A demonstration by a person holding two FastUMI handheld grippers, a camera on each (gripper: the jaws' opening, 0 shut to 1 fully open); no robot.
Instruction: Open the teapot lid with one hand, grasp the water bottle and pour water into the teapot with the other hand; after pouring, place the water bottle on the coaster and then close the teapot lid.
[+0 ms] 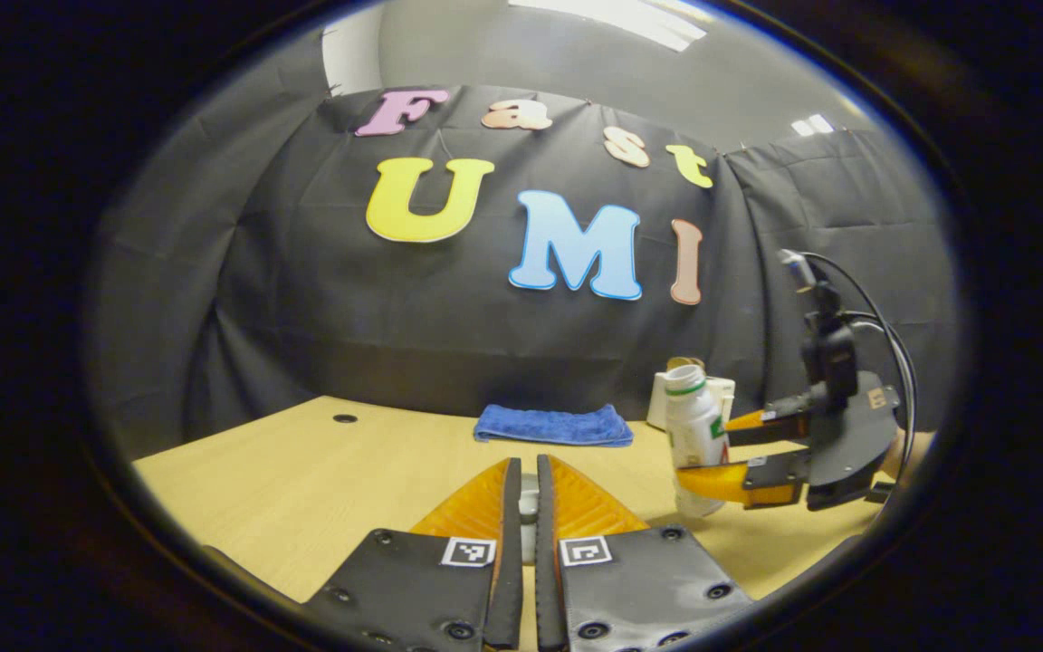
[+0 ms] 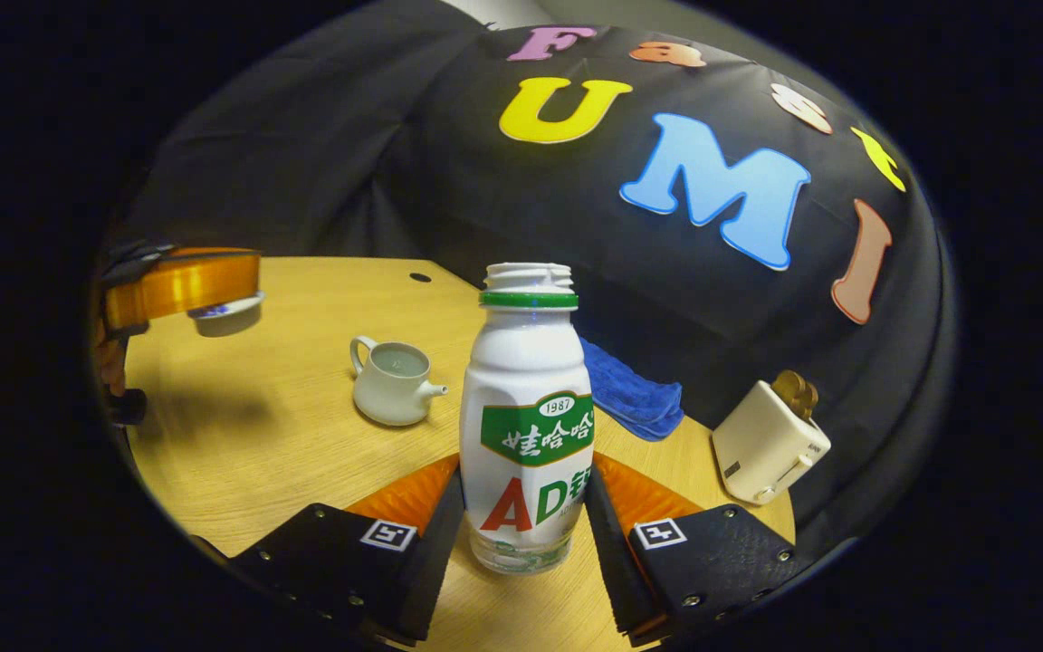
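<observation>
The water bottle [image 2: 527,426] carries a printed label on its front. Square coded markers stand on the right gripper [image 2: 523,484], near its fingers.

Looks like a recording booth set up in some lab or office, not a real kitchen. Black cloth [image 1: 322,299] hangs all around as the walls, wrinkled and pinned up, with a plain grey wall [image 1: 521,63] and strip ceiling lights [image 1: 621,18] showing above it. The light wood table [image 2: 259,435] has a cable hole like an office desk. The household stuff is just staged on it: a little teapot [image 2: 392,380], a folded blue towel [image 1: 553,424], a cream toaster [image 2: 768,441] and a bottle [image 2: 526,435].
</observation>
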